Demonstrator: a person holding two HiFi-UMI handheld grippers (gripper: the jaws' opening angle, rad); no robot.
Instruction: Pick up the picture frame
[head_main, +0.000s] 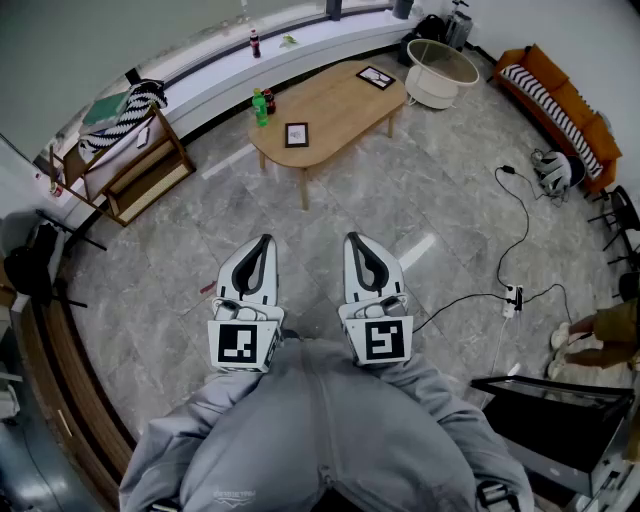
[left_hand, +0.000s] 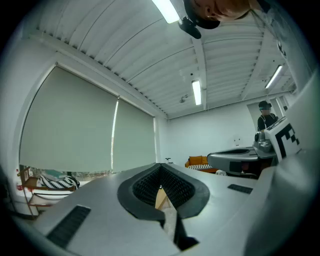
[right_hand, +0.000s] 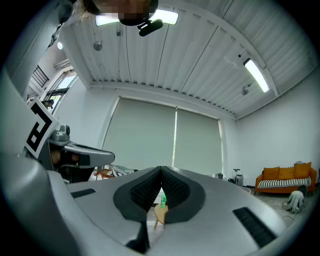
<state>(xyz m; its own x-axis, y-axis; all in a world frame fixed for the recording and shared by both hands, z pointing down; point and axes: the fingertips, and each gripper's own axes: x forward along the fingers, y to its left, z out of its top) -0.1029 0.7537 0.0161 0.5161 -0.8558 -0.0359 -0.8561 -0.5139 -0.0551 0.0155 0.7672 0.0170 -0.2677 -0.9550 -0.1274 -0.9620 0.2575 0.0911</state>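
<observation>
Head view alone shows picture frame (head_main: 297, 134) on wooden tabletop (head_main: 340, 105), well ahead of left gripper (head_main: 264, 240) and right gripper (head_main: 353, 240); all fingers closed, empty. Right gripper view catches only tabletop edge, green bottle (right_hand: 163, 201)

No words or numbers can be read. The left cube (head_main: 240, 345) and right cube (head_main: 383, 340) bear black-and-white square markers, which are patterns only. The sweatshirt (head_main: 217, 493) print and the labels on the bottles (head_main: 262, 104) are too small to read.
</observation>
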